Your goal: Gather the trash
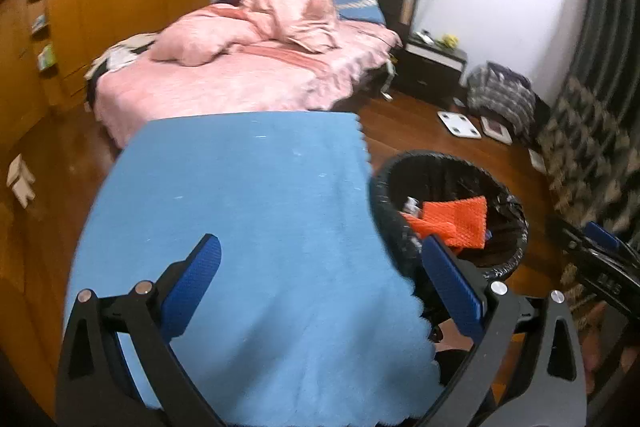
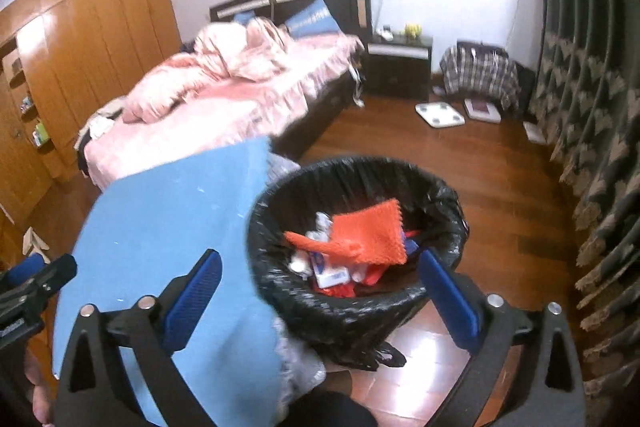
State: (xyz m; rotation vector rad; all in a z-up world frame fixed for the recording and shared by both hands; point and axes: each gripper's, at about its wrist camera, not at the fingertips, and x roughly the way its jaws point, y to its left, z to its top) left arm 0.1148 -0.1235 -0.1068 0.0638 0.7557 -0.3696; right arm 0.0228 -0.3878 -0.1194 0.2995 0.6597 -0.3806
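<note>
Trash bin [image 2: 356, 247], black-lined, sits low centre in the right wrist view and at lower right in the left wrist view, standing on the wood floor [image 2: 500, 187] just beside the blue-covered table [image 1: 248, 211]. Contents visible: orange cloth [image 2: 368, 235] on top, white packets and red scraps beneath it.

Step in hand, as judged: between pickups. Both tools are empty and no loose trash shows on the blue cover, so the task looks well along or pausing for a search.

Left tool [image 1: 320, 287]: jaws spread wide, nothing between the blue pads, hovering over the blue cover; its right finger overlaps the bin rim in the picture, contact cannot be confirmed.

Right tool [image 2: 320, 291]: jaws likewise spread wide, released, poised above the near rim of the bin, one finger over the blue cover and one over the liner. Holds nothing.

Next move calls for finding a remaining item. Candidates are uncertain: small pale objects on the floor at the far left edge, too blurred to name. Pink bed [image 1: 240, 75] fills the upper centre behind.
</note>
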